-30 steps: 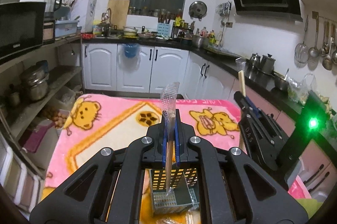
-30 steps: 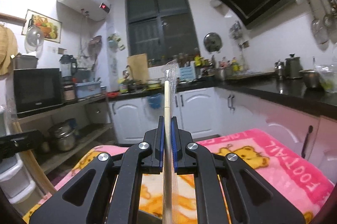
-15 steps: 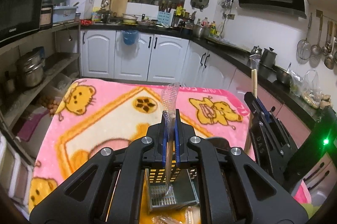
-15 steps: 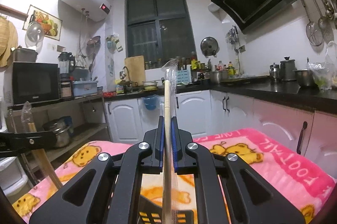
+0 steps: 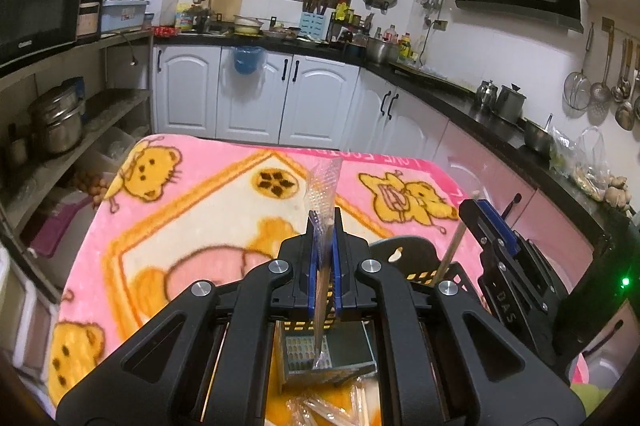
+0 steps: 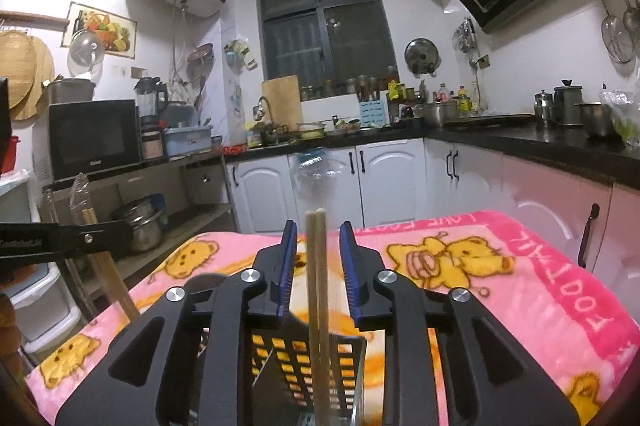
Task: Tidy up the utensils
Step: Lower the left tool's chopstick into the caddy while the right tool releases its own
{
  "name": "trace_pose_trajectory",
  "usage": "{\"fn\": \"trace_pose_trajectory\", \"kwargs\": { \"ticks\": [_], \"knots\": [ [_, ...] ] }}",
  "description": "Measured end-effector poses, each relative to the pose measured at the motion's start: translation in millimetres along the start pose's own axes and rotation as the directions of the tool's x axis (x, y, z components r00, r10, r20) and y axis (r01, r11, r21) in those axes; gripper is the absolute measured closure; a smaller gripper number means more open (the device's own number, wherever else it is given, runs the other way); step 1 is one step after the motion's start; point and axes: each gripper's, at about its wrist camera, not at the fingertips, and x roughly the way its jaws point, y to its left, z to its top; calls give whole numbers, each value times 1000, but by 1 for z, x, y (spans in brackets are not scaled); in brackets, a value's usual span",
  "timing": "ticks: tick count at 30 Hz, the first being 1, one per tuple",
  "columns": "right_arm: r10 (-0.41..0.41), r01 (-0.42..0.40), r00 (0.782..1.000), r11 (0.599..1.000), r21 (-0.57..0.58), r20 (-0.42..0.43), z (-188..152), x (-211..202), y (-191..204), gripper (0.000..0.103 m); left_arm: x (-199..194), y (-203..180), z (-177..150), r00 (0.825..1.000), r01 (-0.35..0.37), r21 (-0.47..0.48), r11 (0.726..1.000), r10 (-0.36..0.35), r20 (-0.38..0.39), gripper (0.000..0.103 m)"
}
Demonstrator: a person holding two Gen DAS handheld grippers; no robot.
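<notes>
So here we've got both grippers over the black perforated utensil holder [image 5: 434, 276] sitting on the pink bear blanket [image 5: 192, 210]. Our left gripper [image 5: 324, 226] is clamped tight on a wrapped pair of chopsticks [image 5: 322, 290], with the clear wrapper sticking up above the blue pads and the lower end pointing down into the holder's metal-bottomed compartment. Our right gripper [image 6: 318, 234] has its jaws opening right now; the second pair of chopsticks [image 6: 318, 306] stands upright between the pads without either one pressing on it, lower end down in the holder [image 6: 304, 358]. From the left view that pair [image 5: 450, 254] leans out of the holder at a tilt. A few more wrapped pairs [image 5: 332, 412] lie on the blanket in front, though they're blurry, so we're not sure how many.
</notes>
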Motion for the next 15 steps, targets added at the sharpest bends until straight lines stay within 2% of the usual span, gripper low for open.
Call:
{"fn": "trace_pose_trajectory", "kwargs": {
  "ticks": [14, 15],
  "knots": [
    [45, -42, 995, 999, 29, -89, 2, -18, 0, 57, -2, 3, -11, 999, 6, -13, 1000, -7, -32, 100],
    [46, -44, 995, 999, 29, -92, 3, -19, 0, 56, -3, 4, -11, 999, 6, -11, 1000, -6, -34, 97]
  ]
}}
